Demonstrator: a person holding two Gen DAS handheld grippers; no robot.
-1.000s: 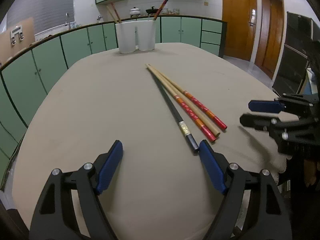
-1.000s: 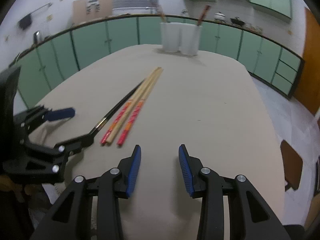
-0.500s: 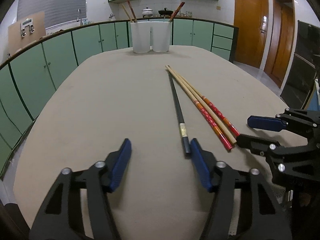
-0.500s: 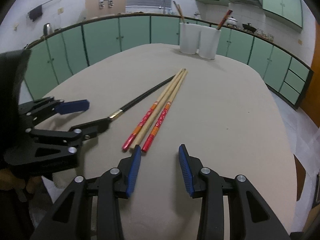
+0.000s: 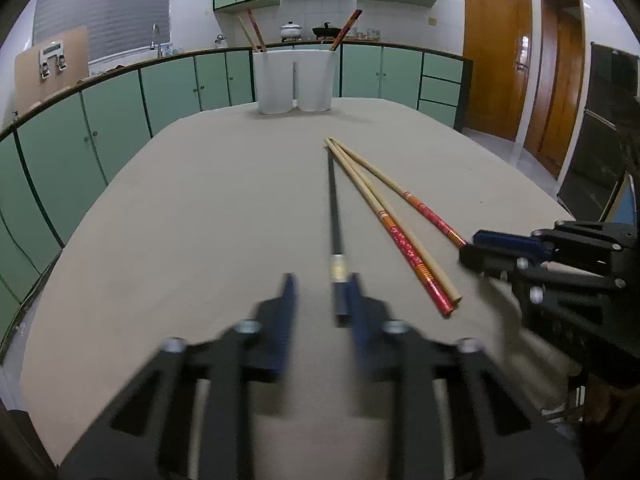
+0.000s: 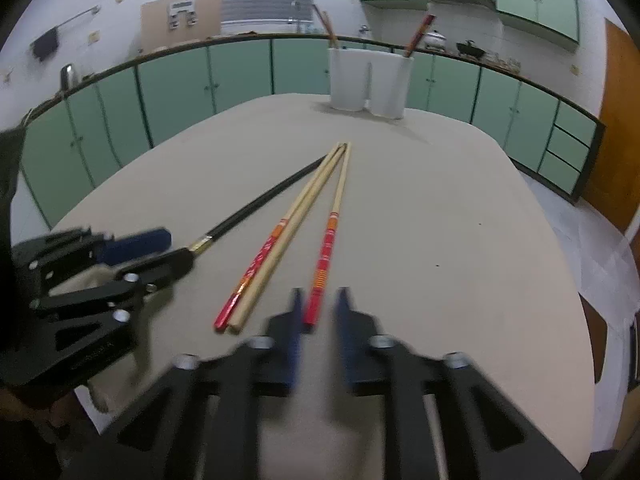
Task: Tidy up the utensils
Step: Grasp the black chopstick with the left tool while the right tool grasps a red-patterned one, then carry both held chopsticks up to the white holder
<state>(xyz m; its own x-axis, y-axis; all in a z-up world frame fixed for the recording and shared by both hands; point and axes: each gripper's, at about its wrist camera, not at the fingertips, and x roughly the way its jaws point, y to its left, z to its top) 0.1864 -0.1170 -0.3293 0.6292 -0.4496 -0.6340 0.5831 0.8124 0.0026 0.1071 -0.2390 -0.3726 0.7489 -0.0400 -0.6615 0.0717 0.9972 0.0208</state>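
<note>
A black chopstick (image 5: 334, 208) lies on the beige table (image 5: 200, 200). Its near end sits between the blurred fingers of my left gripper (image 5: 320, 292), against the right pad. The jaws are closing and the left pad stands clear of it. A red-patterned chopstick (image 6: 326, 248) runs into my right gripper (image 6: 319, 304), whose jaws are closing onto its near end. A red-ended and a plain wooden chopstick (image 6: 272, 256) lie together between the two grippers. Two white holders (image 5: 296, 80) with chopsticks in them stand at the table's far end.
The left gripper (image 6: 178, 249) shows at the left of the right wrist view, and the right gripper (image 5: 469, 247) at the right of the left wrist view. Green cabinets ring the table, with wooden doors (image 5: 496, 60) to the right. The table's near edge is close under both grippers.
Both grippers' jaws have narrowed a lot. The black chopstick's end now lies between the left fingers. One red-patterned chopstick has parted from the pair, its end between the right fingers.
</note>
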